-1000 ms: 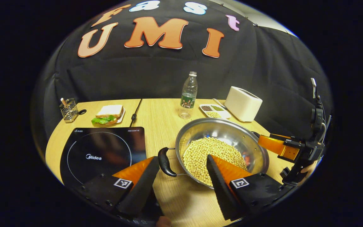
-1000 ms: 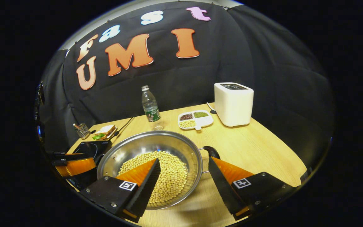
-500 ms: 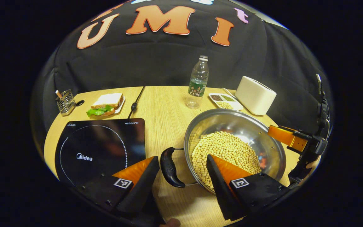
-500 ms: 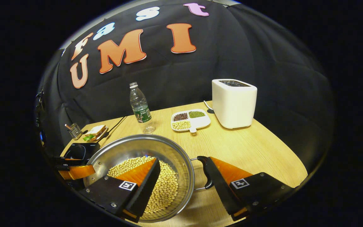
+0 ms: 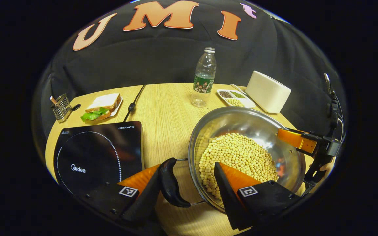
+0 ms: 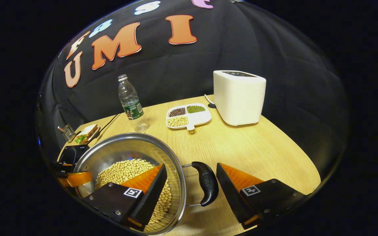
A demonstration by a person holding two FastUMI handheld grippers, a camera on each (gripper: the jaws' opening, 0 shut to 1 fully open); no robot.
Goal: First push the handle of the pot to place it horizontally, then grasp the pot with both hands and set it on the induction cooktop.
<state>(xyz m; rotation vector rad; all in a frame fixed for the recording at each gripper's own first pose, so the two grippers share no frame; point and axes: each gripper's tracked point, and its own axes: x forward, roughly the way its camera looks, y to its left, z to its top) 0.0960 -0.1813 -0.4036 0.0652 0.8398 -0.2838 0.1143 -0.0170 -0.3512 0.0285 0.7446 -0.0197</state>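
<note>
With both grippers, left (image 5: 185, 188) and right (image 6: 192, 190), wide open astride the handles of the bean-filled pot (image 5: 246, 157) beside the cooktop (image 5: 98, 154), an uneven 2-handed lift could tip and spill it.

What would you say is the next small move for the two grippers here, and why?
Probably shut both. The left gripper straddles the pot's left handle and rim, the right gripper its right handle, jaws open, the pot beside the induction cooktop.
</note>
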